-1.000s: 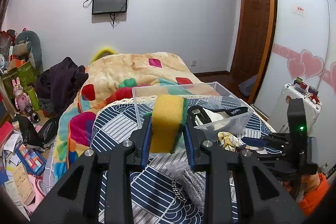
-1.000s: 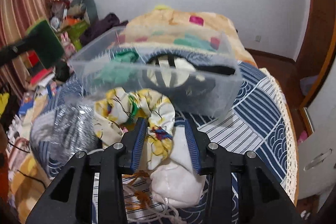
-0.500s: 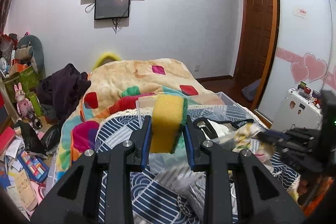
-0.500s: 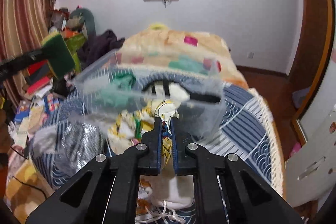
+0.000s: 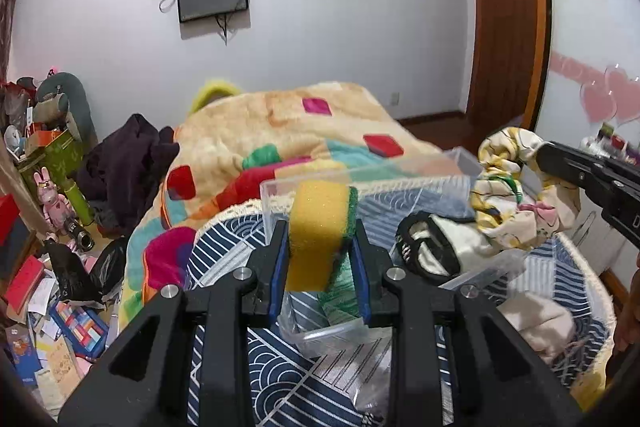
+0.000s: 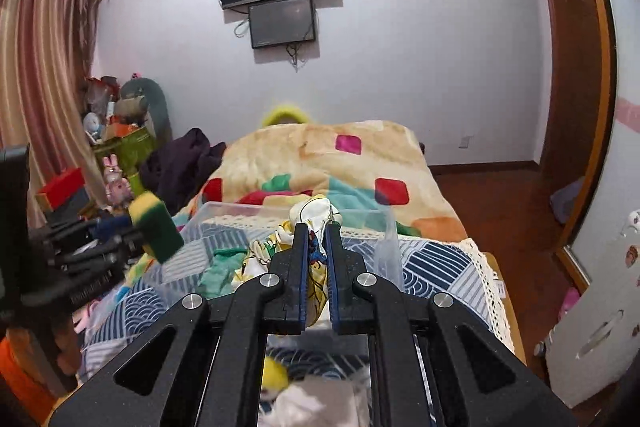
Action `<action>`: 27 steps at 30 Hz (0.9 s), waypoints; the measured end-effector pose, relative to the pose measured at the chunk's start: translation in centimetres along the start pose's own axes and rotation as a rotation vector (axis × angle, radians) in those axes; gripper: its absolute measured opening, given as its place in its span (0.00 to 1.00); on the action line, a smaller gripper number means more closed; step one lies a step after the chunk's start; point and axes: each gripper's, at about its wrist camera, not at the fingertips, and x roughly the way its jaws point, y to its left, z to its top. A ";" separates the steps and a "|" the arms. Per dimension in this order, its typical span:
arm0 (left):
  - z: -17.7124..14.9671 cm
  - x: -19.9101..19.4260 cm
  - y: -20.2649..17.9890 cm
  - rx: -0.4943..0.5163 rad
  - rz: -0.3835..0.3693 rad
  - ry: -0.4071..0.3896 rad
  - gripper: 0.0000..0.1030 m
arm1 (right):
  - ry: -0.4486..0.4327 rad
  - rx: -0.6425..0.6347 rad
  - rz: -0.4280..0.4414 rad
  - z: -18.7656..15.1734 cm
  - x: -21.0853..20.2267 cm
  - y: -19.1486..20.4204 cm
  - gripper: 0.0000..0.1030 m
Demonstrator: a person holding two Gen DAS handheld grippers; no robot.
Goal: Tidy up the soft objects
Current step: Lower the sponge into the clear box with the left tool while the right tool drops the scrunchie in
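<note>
My left gripper (image 5: 319,235) is shut on a yellow and green sponge (image 5: 320,227), held above the near left corner of a clear plastic bin (image 5: 360,331). The sponge also shows in the right wrist view (image 6: 156,231). My right gripper (image 6: 317,233) is shut on a yellow floral scrunchie (image 6: 314,213), lifted over the bin (image 6: 384,227). In the left wrist view the scrunchie (image 5: 504,187) hangs from the right gripper above the bin's right side. Inside the bin lie a green cloth (image 6: 220,263) and a black and white item (image 5: 432,247).
The bin stands on a blue patterned cloth (image 5: 224,255) over a table. A white pouch (image 5: 536,319) lies on the cloth at the right. A bed with a colourful blanket (image 5: 288,131) lies behind. Clutter and toys (image 5: 52,195) fill the floor at the left.
The right gripper closed on the scrunchie and lifted it off the cloth to above the bin. The left gripper with the sponge moved closer over the bin's near corner.
</note>
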 end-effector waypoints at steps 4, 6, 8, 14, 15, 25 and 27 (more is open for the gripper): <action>-0.6 2.2 -0.9 0.041 0.017 0.056 0.28 | 0.057 -0.008 -0.001 -0.7 2.2 0.8 0.07; -1.0 3.0 -1.4 0.055 0.030 0.076 0.28 | 0.086 -0.008 0.009 -1.0 3.3 1.1 0.07; -1.4 3.6 -1.6 0.062 0.025 0.096 0.28 | 0.112 -0.006 0.019 -1.3 4.1 1.4 0.07; -1.5 3.8 -1.5 0.047 -0.005 0.110 0.49 | 0.198 -0.008 0.026 -2.7 5.9 1.9 0.07; -1.5 3.8 -1.5 0.042 -0.013 0.112 0.53 | 0.212 -0.007 0.028 -2.9 6.0 1.8 0.07; -1.6 1.6 -0.4 -0.019 -0.077 0.093 0.66 | 0.200 -0.002 0.032 -2.8 3.7 0.8 0.52; -1.5 0.7 -0.1 -0.028 -0.080 0.075 0.70 | 0.177 -0.004 0.023 -2.6 2.8 0.6 0.58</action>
